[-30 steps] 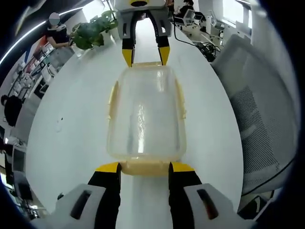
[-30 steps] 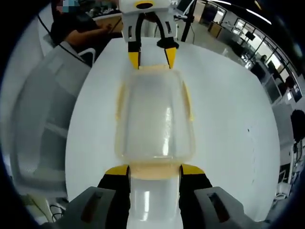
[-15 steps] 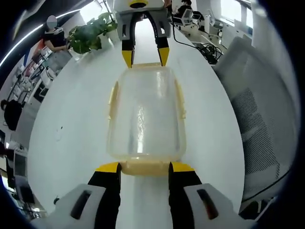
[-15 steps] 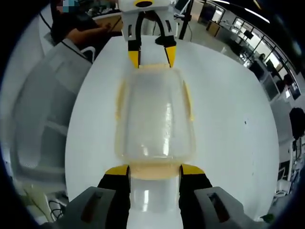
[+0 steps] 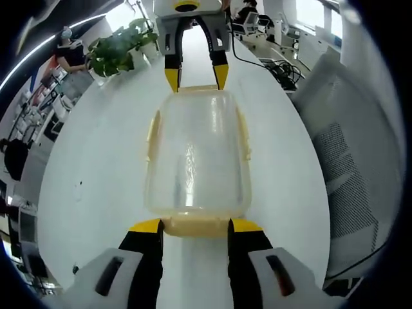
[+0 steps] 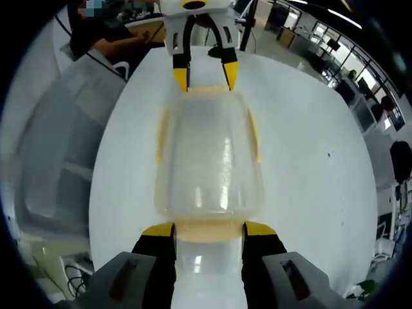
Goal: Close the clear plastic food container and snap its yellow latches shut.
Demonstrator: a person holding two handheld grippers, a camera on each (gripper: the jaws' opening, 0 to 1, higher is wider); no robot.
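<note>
Sitting lidded, the clear container (image 5: 196, 158) shows nothing inside.

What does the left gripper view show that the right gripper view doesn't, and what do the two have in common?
Left gripper view: a leafy potted plant at the table's far edge and a mesh chair beside it.

Right gripper view: a seated person's arm past the table and a row of desks.

Both: the clear container with yellow latches on the white table, one gripper at each end, jaws apart.
</note>
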